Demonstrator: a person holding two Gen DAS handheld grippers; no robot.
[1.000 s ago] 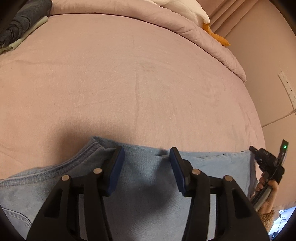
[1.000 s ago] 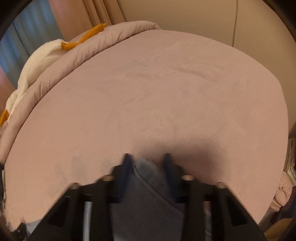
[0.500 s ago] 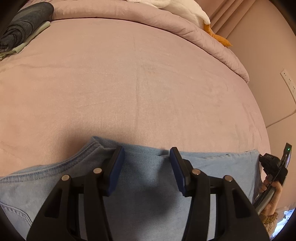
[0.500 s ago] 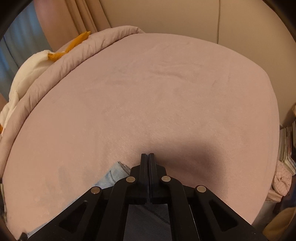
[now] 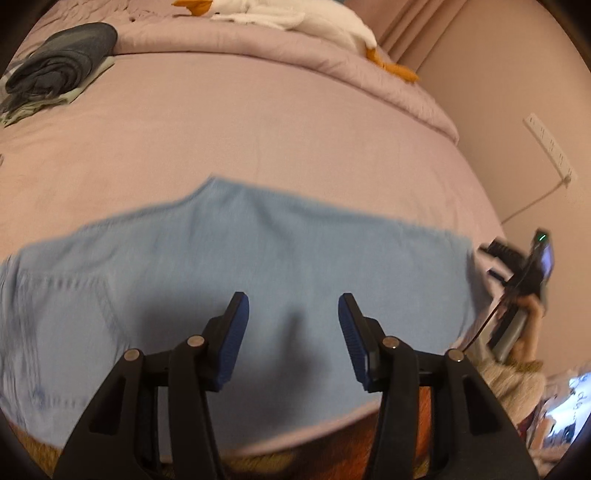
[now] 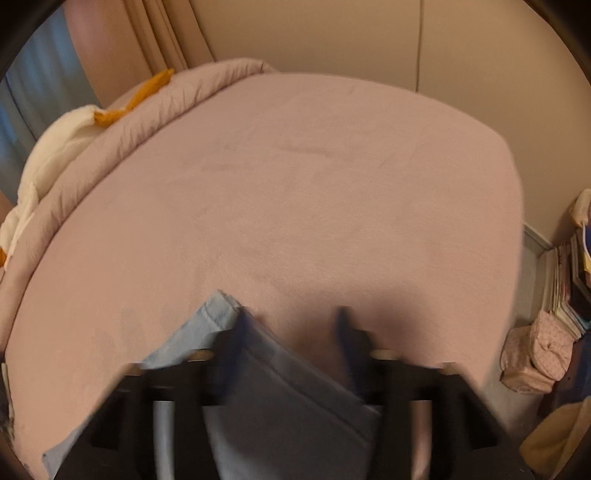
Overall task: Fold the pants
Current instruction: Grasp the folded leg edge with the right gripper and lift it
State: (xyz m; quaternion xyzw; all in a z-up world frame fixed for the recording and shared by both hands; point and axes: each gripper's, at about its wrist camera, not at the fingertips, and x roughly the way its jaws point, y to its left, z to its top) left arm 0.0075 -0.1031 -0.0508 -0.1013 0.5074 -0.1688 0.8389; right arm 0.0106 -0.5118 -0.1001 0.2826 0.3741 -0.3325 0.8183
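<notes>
Light blue jeans (image 5: 236,258) lie flat and spread sideways near the front edge of the pink bed (image 5: 258,129). My left gripper (image 5: 293,299) hovers above them, open, with nothing between its blue pads. At the right end of the jeans a hand holds my right gripper (image 5: 517,266). In the right wrist view the right gripper (image 6: 291,314) is blurred, its jaws opening. The folded leg end of the jeans (image 6: 280,387) lies under and between the fingers, with no pad pressing on it.
Folded dark grey clothes (image 5: 59,62) sit at the bed's far left. A rolled pink duvet (image 5: 332,70) and a white plush toy (image 5: 295,18) line the far edge. Books and a pink bag (image 6: 543,350) stand on the floor right of the bed.
My left gripper has drawn back and up, so much more of the jeans shows. The right gripper shut fully, then opened wide and let go of the leg end.
</notes>
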